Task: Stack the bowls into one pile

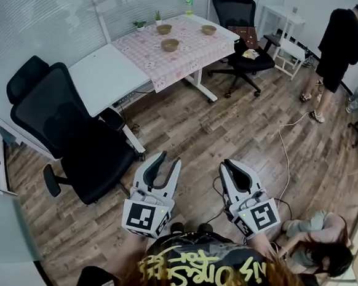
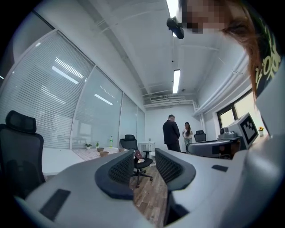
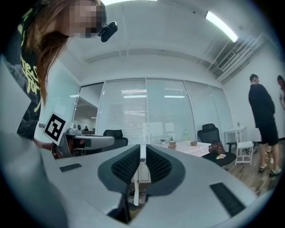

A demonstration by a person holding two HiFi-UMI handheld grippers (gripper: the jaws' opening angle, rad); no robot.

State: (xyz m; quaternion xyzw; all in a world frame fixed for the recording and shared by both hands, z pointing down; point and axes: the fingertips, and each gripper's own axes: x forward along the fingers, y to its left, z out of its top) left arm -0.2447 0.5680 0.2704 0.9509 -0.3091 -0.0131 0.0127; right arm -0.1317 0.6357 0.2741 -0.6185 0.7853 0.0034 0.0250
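Three brown bowls stand apart on the pink checked cloth of the far table (image 1: 161, 70): one at the back left (image 1: 164, 29), one nearer the front (image 1: 170, 45), one at the right (image 1: 209, 29). Both grippers hang level over the wooden floor, far short of the table. My left gripper (image 1: 168, 160) (image 2: 143, 167) is open with nothing between its jaws. My right gripper (image 1: 227, 164) (image 3: 141, 165) is shut and empty. The bowls show small in the left gripper view (image 2: 103, 153) and in the right gripper view (image 3: 172, 146).
A black office chair (image 1: 73, 135) stands close at the left, another (image 1: 237, 17) beyond the table. A green bottle (image 1: 188, 3) and small plants (image 1: 140, 24) share the cloth. A person (image 1: 338, 46) stands at the right, another (image 1: 316, 245) crouches by a floor cable (image 1: 283, 156).
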